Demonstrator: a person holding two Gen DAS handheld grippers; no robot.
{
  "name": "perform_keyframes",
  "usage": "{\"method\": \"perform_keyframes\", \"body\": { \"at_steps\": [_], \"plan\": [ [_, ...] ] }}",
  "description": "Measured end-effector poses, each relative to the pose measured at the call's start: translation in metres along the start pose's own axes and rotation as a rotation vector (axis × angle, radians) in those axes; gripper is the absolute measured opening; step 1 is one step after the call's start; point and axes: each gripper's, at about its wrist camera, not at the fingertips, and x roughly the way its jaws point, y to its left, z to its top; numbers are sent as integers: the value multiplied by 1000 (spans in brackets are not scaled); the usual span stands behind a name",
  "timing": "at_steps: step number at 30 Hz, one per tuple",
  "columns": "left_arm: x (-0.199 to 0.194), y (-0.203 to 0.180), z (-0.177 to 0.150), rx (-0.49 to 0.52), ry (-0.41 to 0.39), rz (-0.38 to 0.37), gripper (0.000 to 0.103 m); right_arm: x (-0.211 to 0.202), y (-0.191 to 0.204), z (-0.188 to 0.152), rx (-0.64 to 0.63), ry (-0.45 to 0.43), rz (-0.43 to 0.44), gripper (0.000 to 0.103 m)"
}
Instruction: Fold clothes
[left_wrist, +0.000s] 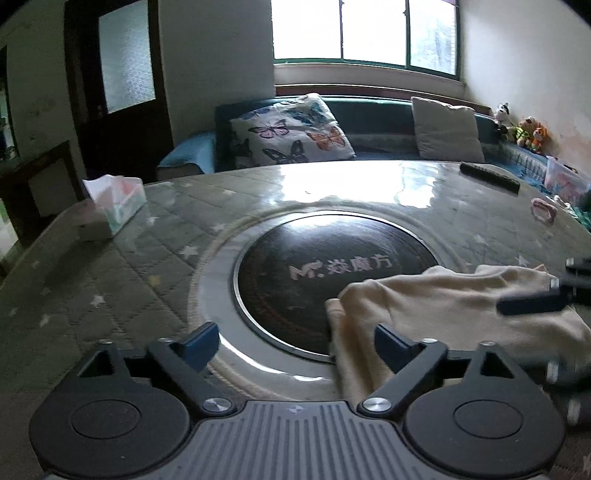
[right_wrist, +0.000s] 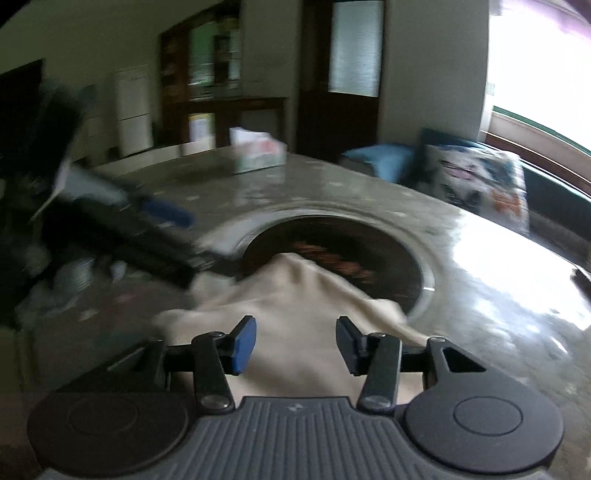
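Note:
A cream garment (left_wrist: 450, 306) lies crumpled on the round table, partly over the black centre disc (left_wrist: 321, 273). My left gripper (left_wrist: 295, 345) is open and empty, its right finger at the garment's left edge. In the right wrist view the garment (right_wrist: 295, 314) lies under my right gripper (right_wrist: 295, 343), which is open just above the cloth. The left gripper shows there as a blurred dark shape (right_wrist: 147, 229) at the garment's far left. The right gripper's fingers (left_wrist: 535, 301) show blurred over the cloth in the left wrist view.
A tissue box (left_wrist: 114, 201) stands at the table's left. A dark remote (left_wrist: 489, 175) and a small pink thing (left_wrist: 543, 210) lie at the far right. A sofa with cushions (left_wrist: 291, 129) is behind the table (left_wrist: 147, 258).

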Motion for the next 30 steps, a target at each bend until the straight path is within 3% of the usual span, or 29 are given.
{"method": "perform_keyframes", "body": {
  "at_steps": [6,11,15,20,22,24,30],
  "plan": [
    [-22,19,8,50,16,53,98,14,46,-3,-138,7,79,54],
    [-38,36,13,69,32,97,98,23,73,-5,-222,14,86,53],
    [-44,41,14,72,33,90,97,30,83,-6,-257,27,64,48],
    [-37,35,8,-31,39,-19,95,37,84,-9,-249,49,41,32],
    [-29,30,5,-79,49,-68,95,36,81,-9,-231,46,35,16],
    [-21,27,3,-140,66,-115,95,33,76,-7,-202,42,37,7],
    [1,21,0,-292,114,-223,95,19,57,1,-84,9,74,5]
  ]
}}
